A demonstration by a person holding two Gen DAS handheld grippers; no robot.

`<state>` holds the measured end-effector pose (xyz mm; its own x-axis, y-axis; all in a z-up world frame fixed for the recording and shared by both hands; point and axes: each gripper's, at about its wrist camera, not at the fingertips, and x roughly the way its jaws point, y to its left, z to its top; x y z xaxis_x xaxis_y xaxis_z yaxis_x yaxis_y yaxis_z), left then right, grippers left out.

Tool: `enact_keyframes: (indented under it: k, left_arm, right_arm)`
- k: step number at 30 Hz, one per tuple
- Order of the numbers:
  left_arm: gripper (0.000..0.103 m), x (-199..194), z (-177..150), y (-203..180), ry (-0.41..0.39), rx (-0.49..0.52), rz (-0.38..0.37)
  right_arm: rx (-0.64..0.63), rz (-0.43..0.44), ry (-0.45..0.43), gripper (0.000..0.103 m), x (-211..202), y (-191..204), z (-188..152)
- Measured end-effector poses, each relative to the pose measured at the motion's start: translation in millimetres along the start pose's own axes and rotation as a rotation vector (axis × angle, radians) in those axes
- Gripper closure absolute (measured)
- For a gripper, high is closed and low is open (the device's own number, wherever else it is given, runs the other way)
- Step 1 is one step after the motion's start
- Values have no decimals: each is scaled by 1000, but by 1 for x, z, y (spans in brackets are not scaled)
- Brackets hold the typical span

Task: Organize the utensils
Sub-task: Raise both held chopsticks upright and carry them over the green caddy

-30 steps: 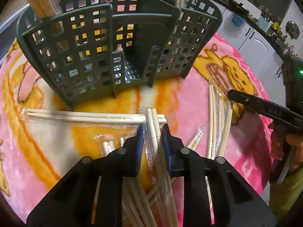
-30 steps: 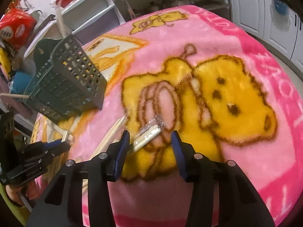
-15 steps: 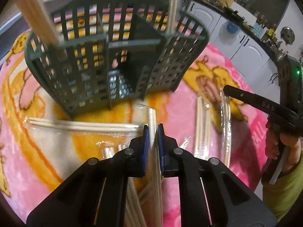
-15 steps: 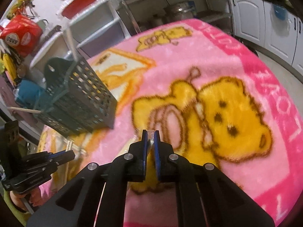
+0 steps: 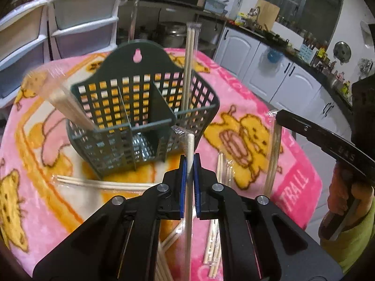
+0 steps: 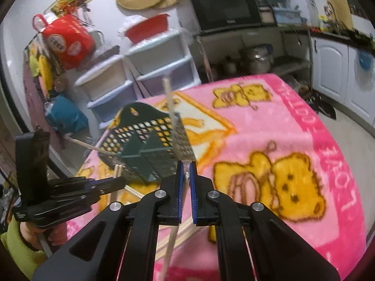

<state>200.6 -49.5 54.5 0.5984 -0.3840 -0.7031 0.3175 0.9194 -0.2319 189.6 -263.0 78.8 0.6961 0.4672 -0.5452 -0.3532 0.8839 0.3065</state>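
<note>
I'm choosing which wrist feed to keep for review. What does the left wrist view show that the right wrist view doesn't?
Only the left wrist view: the left gripper shut on a wrapped chopstick pair, and loose wrapped chopsticks lying on the blanket in front of the holder.

Only the right wrist view: the right gripper seen from behind, shut on its own wrapped chopsticks, plus a red bag on the wall.

Both: the green utensil holder with chopsticks standing in it, the pink blanket, the microwave and white drawers.
</note>
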Motion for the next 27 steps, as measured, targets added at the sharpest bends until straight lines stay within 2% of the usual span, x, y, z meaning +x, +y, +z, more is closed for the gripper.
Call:
enact_keyframes:
  k: [8,27]
  left_arm:
    - [100,-21,11,-4,-74,6,-1]
    - [100,-81,47,-4,-252,2,-14]
  right_arm:
    - [-83,1,-70,98,-24,29,11]
    - [-177,0,-183,98,-45,68,39]
